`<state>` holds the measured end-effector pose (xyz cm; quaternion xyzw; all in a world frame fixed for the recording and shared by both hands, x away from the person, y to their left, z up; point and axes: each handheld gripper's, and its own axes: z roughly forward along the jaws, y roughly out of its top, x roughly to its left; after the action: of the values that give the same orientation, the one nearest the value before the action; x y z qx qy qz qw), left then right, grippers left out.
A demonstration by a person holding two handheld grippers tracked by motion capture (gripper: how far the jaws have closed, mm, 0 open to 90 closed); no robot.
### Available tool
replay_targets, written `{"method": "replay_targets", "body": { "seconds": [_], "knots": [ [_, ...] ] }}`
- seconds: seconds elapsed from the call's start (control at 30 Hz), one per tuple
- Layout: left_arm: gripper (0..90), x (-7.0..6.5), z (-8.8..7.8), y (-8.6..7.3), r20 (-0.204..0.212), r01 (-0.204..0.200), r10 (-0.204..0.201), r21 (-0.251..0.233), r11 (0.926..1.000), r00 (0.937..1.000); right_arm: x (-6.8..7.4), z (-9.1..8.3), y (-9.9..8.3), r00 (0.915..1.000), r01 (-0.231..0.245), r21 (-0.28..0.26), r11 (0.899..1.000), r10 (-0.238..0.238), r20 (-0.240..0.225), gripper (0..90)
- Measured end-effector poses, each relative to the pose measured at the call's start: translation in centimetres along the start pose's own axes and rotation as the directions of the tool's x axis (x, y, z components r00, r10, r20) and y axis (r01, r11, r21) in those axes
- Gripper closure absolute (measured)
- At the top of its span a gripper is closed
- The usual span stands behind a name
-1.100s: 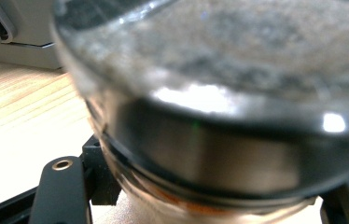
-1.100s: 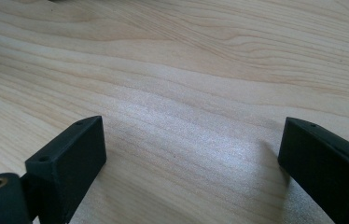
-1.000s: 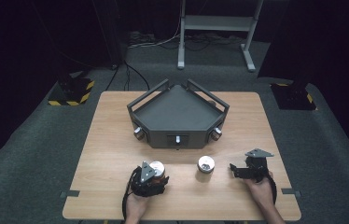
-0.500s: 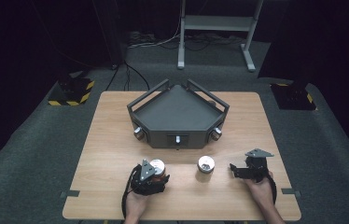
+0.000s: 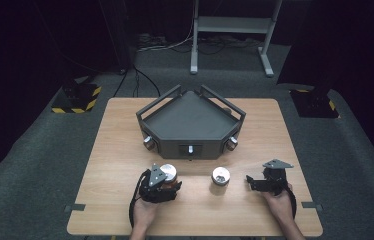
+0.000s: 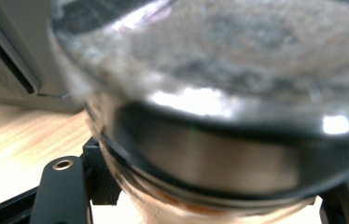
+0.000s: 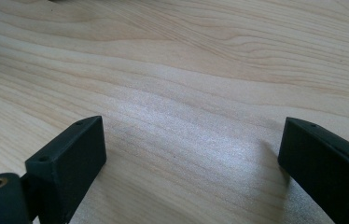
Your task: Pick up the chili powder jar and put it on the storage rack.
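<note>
A small round jar with a shiny metal lid (image 5: pixel 168 173) sits between the jaws of my left gripper (image 5: pixel 166 179), which is shut on it near the table's front left. Seen close up in the left gripper view, the jar (image 6: pixel 210 140) is blurred and the black fingers (image 6: pixel 63 191) flank its body. A second, similar jar (image 5: pixel 220 177) stands alone on the wood further right. My right gripper (image 5: pixel 253 182) rests low at the front right, pointing left toward that jar, and is open. In the right gripper view, the right gripper (image 7: pixel 191 158) has only bare wood between its jaws.
A grey wedge-shaped housing (image 5: pixel 190 146) with raised rails and round knobs on its front corners stands at the middle of the wooden table (image 5: pixel 115 150). Dark floor, cables and a metal stand lie beyond the far edge.
My left gripper has risen a little with the jar held in it. The right gripper and the second jar have kept still.
</note>
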<state>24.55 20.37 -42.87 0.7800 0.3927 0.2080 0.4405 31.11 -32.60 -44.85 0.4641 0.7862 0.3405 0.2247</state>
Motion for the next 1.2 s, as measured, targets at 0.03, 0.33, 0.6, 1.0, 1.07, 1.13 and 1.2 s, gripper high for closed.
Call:
{"method": "replay_targets", "body": {
  "seconds": [0.03, 0.33, 0.6, 1.0, 1.07, 1.13, 1.2],
  "knots": [
    [30.4, 0.1, 0.0, 0.3, 0.001, -0.001, 0.001, 0.000, 1.0000, 1.0000, 0.0, 0.0, 0.0, 1.0000, 0.000, 0.000, 1.000, 0.000, 0.000, 7.6],
    [30.5, 1.4, -0.5, 3.1, 0.023, -0.020, 0.021, -0.013, 0.9997, 0.9995, 0.0, 0.0, 0.0, 1.0000, 0.000, 0.000, 1.000, 0.000, 0.000, 7.6],
    [30.5, 2.4, -0.8, 5.1, 0.030, -0.019, 0.019, -0.029, 0.9994, 0.9994, 0.0, 0.0, 0.0, 1.0000, 0.000, 0.000, 1.000, 0.000, 0.000, 7.6],
    [30.5, 3.2, -0.1, 7.7, 0.047, -0.016, 0.018, -0.038, 0.9991, 0.9987, 0.0, 0.0, 0.0, 1.0000, 0.000, 0.000, 1.000, 0.000, 0.000, 7.6],
    [30.5, 2.9, -0.1, 8.5, 0.020, -0.034, 0.035, -0.041, 0.9986, 0.9992, 0.0, 0.0, 0.0, 1.0000, 0.000, 0.000, 1.000, 0.000, 0.000, 7.6],
    [30.5, 2.8, -0.1, 8.6, 0.013, -0.034, 0.034, -0.044, 0.9984, 0.9993, 0.0, 0.0, 0.0, 1.0000, 0.000, 0.000, 1.000, 0.000, 0.000, 7.6],
    [30.5, 2.7, -0.1, 8.9, 0.002, -0.038, 0.038, -0.048, 0.9981, 0.9993, 0.0, 0.0, 0.0, 1.0000, 0.000, 0.000, 1.000, 0.000, 0.000, 7.6]
  ]
}}
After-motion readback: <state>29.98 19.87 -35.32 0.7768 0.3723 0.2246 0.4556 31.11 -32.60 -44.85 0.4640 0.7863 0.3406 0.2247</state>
